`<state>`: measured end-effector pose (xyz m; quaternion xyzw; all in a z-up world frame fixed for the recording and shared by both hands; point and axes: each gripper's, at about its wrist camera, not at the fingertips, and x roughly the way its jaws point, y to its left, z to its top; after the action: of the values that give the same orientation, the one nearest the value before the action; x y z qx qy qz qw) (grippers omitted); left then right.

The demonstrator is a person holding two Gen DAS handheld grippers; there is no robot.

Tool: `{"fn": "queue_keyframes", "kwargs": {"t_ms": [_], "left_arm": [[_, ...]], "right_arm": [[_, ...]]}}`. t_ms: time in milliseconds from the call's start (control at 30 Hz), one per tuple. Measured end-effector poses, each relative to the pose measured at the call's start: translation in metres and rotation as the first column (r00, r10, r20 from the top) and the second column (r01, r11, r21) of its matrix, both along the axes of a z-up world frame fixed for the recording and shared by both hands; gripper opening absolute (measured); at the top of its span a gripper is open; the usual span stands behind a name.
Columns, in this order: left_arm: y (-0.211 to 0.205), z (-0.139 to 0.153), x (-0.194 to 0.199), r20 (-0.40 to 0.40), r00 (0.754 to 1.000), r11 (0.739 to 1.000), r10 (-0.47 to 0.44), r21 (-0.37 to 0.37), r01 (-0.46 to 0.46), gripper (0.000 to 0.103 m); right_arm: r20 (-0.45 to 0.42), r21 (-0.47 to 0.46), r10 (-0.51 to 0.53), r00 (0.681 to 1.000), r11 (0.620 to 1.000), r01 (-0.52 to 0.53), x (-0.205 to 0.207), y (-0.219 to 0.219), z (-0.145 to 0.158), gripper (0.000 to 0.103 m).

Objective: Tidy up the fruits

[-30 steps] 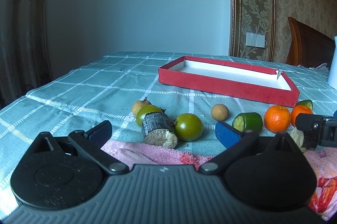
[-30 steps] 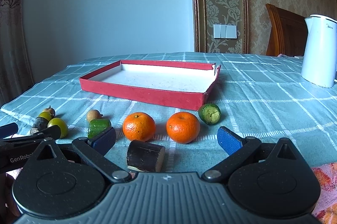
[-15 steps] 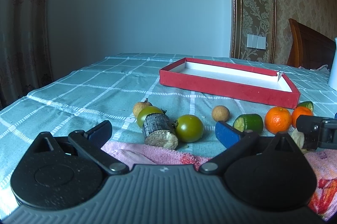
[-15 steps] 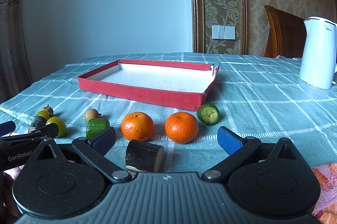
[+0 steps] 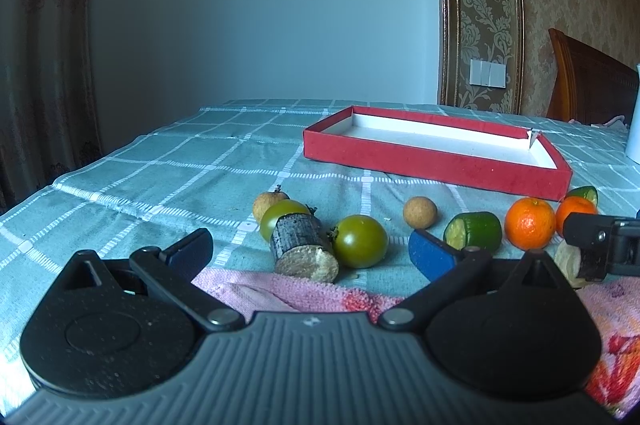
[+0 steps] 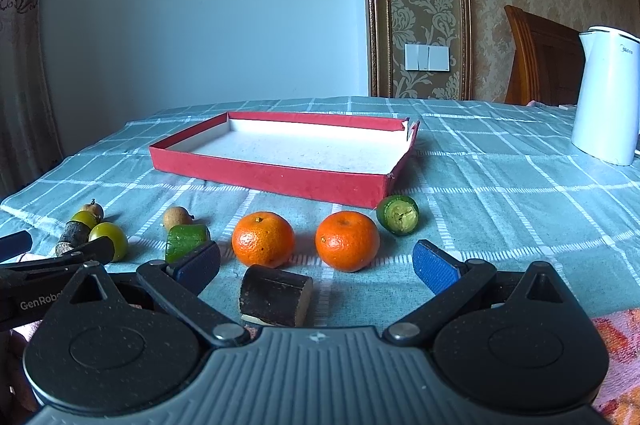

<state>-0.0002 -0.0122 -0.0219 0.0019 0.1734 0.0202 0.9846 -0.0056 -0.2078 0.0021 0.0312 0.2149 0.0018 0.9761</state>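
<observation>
Both pairs of tongs hang low over the near edge of the tabletop [image 6: 500,185], each spread wide and gripping nothing: the left tongs [image 5: 310,251] over a pink towel [image 5: 280,291], the right tongs [image 6: 316,261] just behind a dark cane piece [image 6: 276,295] that lies on its side between the blue pads [image 6: 434,267]. Nearest the left tongs sits another cane stub [image 5: 302,247], cut end facing me, with a green tomato [image 5: 360,241] touching its right side and a second tomato [image 5: 280,217] tucked behind it on the left; a longan [image 5: 266,203] peeks out behind that one. A second longan [image 5: 420,211] rests alone a little further right, then a cucumber chunk [image 5: 474,231], and beside it two oranges [image 6: 263,239], side by side but apart, the right orange [image 6: 347,241] close to a cucumber end [image 6: 398,215] that lies just by the tray's near corner. All the fruit is strung in a loose row on the checked cloth, none of it in the tray [image 6: 280,175]. That red tray, white inside, stands beyond the row near the middle of the tabletop. Off to the right, well apart, a white kettle [image 6: 606,97] stands upright, with a wooden chair [image 6: 540,57] behind it against the patterned wall.
</observation>
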Motion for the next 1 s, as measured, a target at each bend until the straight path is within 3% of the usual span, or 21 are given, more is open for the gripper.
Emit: {"fn": "queue_keyframes", "kwargs": {"t_ms": [1000], "left_arm": [[-0.0012,-0.0009,0.0003,0.006,1.000,1.000,-0.008,0.013,0.008,0.103]], "right_arm": [[0.001,0.014,0.002,1.000,1.000,-0.003,-0.0012,-0.0022,-0.0003,0.103]]}}
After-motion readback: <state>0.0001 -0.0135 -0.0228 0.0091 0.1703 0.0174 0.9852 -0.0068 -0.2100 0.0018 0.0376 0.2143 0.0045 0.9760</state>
